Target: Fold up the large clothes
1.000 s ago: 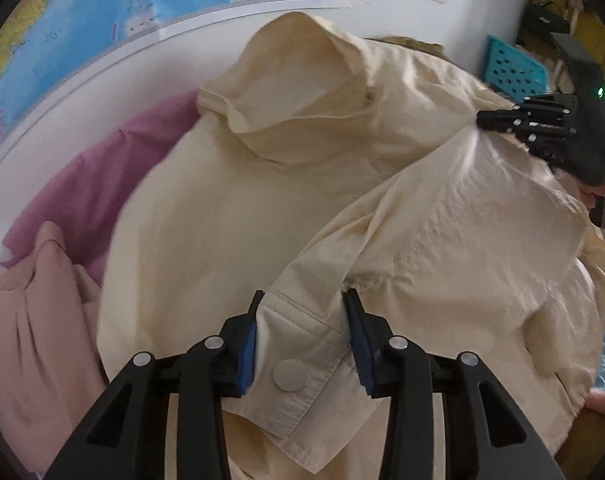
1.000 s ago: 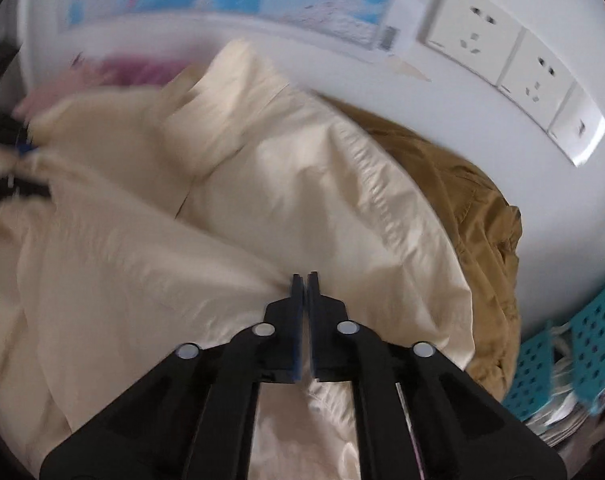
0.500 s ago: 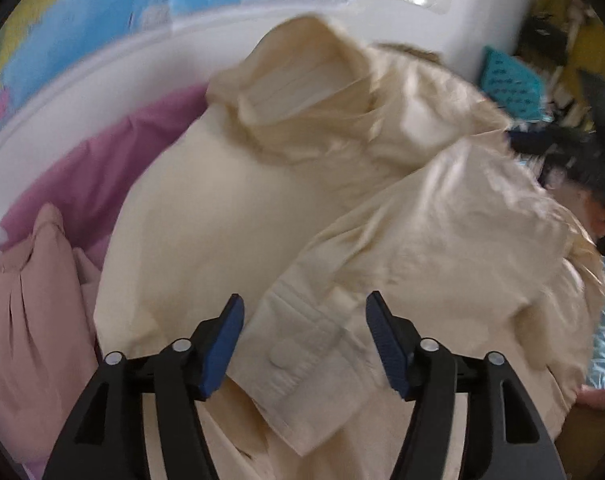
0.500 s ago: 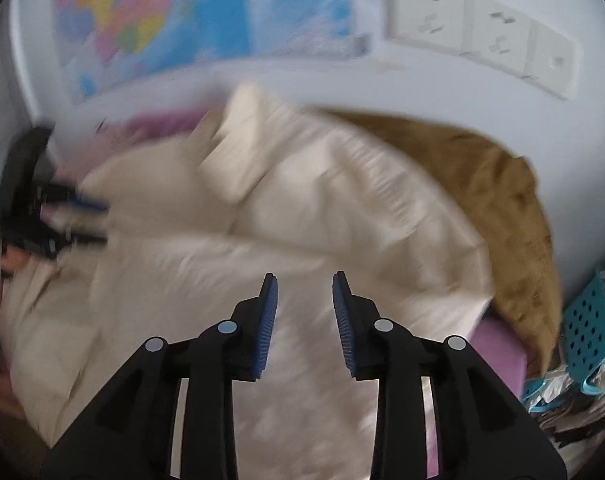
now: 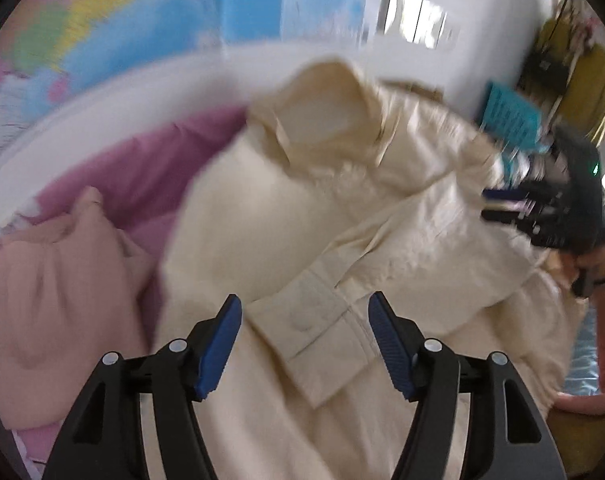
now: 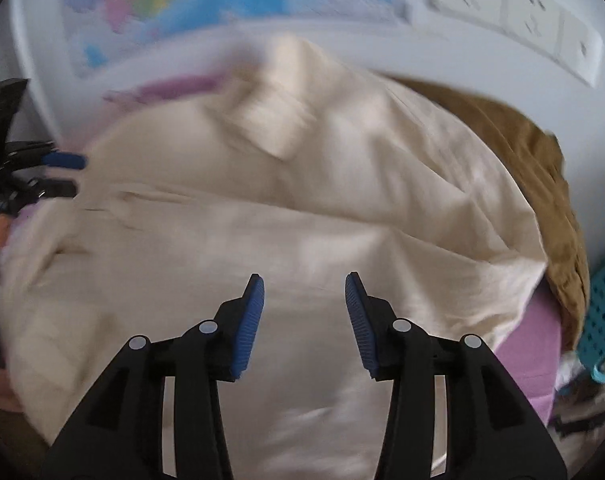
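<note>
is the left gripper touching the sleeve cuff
Apart. The left wrist view shows the left gripper with its blue pads wide of the cream jacket's sleeve cuff, fabric visible between cuff and each pad.

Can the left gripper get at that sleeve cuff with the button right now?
Probably yes. The left gripper is open, and the cuff of the cream jacket lies on top, between its fingers, with nothing covering it.

A lived-in home room: wall map (image 5: 238, 4), sockets (image 6: 514, 12) (clothes (image 5: 54, 292) heaped about).
</note>
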`<state>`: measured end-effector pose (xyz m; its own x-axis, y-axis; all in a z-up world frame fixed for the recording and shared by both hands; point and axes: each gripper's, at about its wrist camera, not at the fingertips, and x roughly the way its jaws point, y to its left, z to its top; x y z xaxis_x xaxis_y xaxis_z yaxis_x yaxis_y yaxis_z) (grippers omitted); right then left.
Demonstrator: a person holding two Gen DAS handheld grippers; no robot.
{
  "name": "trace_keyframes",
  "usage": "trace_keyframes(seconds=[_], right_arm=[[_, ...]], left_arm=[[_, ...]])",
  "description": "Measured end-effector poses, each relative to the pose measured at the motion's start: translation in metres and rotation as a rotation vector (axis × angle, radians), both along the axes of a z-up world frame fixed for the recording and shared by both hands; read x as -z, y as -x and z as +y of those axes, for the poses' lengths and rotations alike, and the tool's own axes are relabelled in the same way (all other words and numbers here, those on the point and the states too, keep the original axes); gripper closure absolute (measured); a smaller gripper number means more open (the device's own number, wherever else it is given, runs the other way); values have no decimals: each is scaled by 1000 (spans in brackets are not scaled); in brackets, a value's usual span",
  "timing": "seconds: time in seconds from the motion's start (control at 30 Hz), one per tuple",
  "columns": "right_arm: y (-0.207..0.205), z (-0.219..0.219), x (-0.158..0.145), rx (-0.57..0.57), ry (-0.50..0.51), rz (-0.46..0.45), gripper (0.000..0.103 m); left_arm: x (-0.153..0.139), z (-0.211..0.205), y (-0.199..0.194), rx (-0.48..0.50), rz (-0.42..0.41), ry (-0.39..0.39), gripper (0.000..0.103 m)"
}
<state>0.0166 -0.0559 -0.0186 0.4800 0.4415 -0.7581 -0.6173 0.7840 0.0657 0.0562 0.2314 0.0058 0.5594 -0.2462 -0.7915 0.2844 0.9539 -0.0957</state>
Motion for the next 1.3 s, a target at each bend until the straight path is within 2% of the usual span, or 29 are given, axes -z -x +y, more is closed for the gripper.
trace_keyframes(seconds=[0.07, 0.13, 0.23, 0.33, 0.43, 0.5, 0.6, 0.7, 0.8, 0.83, 0.9, 0.97, 1.07, 1.23, 1.3], right_arm=[[10, 18, -3, -70, -52, 25, 60], [16, 40, 5, -131, -72, 64, 60], [16, 74, 28, -165, -19, 124, 56], [23, 79, 40, -152, -29, 170, 56], [39, 77, 23, -180, -123, 163, 55], [55, 79, 12, -229, -195, 157, 49], [82, 100, 3, -302, -250, 163, 46], [105, 122, 6, -386, -281, 213, 45], [127, 147, 16, -463, -270, 243, 45], [131, 154, 20, -480, -273, 263, 45], [136, 166, 25, -502, -274, 282, 44], [145, 174, 28, -518, -275, 293, 44], [150, 180, 29, -543, -303, 309, 44], [165, 207, 40, -606, -312, 351, 44], [177, 213, 42, -640, -308, 354, 43]], left_arm=[[-11, 13, 24, -2, -29, 14, 36], [-15, 19, 45, -17, -49, -4, 36], [-5, 26, 73, -38, -28, 1, 36], [6, 39, 100, -67, -6, 25, 36], [17, 44, 126, -79, 8, 41, 36], [24, 42, 139, -73, 15, 46, 36], [32, 34, 152, -50, 22, 46, 36], [42, 21, 159, -39, 35, -9, 33], [56, 10, 166, -43, 43, -113, 32], [61, 9, 168, -50, 37, -141, 34], [65, 14, 169, -65, 41, -150, 46], [66, 22, 170, -95, 48, -156, 69], [56, 34, 173, -108, 43, -88, 86], [36, 58, 174, -141, 43, 58, 92], [29, 62, 173, -143, 36, 84, 93]])
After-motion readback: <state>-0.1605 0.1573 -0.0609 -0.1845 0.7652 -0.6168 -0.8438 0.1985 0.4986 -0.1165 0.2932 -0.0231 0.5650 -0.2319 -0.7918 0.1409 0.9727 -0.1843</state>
